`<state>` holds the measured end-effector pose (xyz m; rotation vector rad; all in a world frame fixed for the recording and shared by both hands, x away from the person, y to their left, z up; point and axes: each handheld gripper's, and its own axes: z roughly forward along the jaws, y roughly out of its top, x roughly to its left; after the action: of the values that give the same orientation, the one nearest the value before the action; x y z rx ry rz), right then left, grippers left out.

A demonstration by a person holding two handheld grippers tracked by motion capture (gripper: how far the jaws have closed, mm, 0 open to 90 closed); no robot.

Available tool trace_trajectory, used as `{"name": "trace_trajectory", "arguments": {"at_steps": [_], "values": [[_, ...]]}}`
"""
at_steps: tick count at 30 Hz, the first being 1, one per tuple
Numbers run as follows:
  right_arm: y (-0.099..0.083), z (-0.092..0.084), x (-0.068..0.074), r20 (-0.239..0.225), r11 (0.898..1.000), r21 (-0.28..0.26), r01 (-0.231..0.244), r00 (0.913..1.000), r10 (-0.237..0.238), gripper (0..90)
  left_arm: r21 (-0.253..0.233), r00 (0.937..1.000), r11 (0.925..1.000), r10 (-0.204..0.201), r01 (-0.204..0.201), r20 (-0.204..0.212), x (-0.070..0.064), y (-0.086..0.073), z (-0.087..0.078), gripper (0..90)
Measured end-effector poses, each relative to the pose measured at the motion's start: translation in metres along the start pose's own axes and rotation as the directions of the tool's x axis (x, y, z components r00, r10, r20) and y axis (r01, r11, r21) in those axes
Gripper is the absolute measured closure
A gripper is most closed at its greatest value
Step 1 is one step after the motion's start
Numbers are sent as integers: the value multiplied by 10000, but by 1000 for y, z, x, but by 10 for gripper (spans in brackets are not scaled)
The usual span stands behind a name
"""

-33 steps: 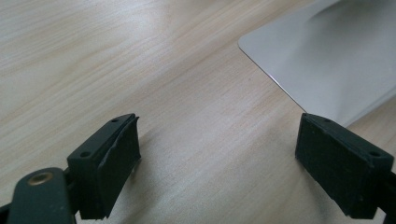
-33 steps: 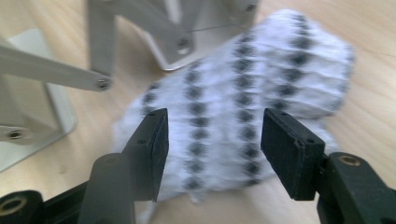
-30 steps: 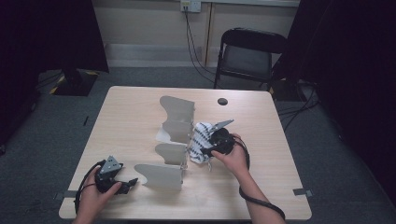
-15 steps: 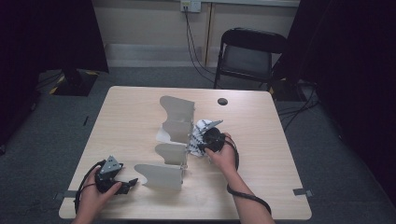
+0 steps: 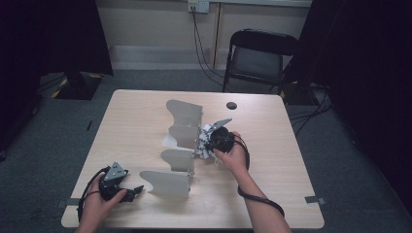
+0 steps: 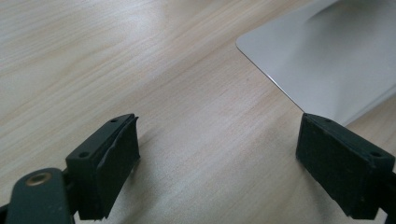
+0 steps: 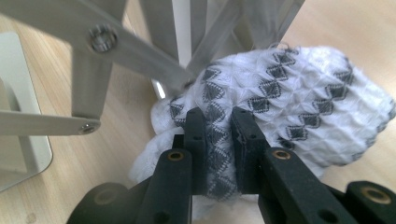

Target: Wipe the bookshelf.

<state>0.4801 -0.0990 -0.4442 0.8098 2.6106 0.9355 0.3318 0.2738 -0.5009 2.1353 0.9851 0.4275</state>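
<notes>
A white knitted cloth [image 7: 289,93] with grey diamond bands lies bunched against a metal rack [image 7: 93,60] of grey panels and struts. My right gripper [image 7: 218,126] has just been closing and now pinches a fold of the cloth between its pads. In the high view the right gripper [image 5: 208,144] sits at the rack's right side, over the cloth [image 5: 203,151]. My left gripper [image 5: 135,189] rests near the table's front left, jaws wide apart and holding nothing. The left gripper [image 6: 219,154] faces bare wood, with a rounded grey panel [image 6: 327,60] just beyond.
The rack's panels [image 5: 184,111] stand in a row down the middle of the wooden table [image 5: 136,121]. A small black disc [image 5: 231,105] lies near the far edge. A black folding chair [image 5: 260,53] stands behind the table.
My right hand has moved a little left and away, toward the rack, and its jaws have closed onto the cloth. The left hand has stayed put.
</notes>
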Motion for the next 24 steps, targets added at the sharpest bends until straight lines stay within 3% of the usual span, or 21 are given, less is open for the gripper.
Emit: {"name": "trace_trajectory", "arguments": {"at_steps": [13,24], "values": [[27,-46,-11,322,9925,-1206,207,9993,-169,782,1,10000,10000,4,-4,-2,0,0,0,127],[61,-92,-12,826,9711,-2287,678,9953,-500,782,1,10000,10000,6,-6,-4,0,0,0,127]]}}
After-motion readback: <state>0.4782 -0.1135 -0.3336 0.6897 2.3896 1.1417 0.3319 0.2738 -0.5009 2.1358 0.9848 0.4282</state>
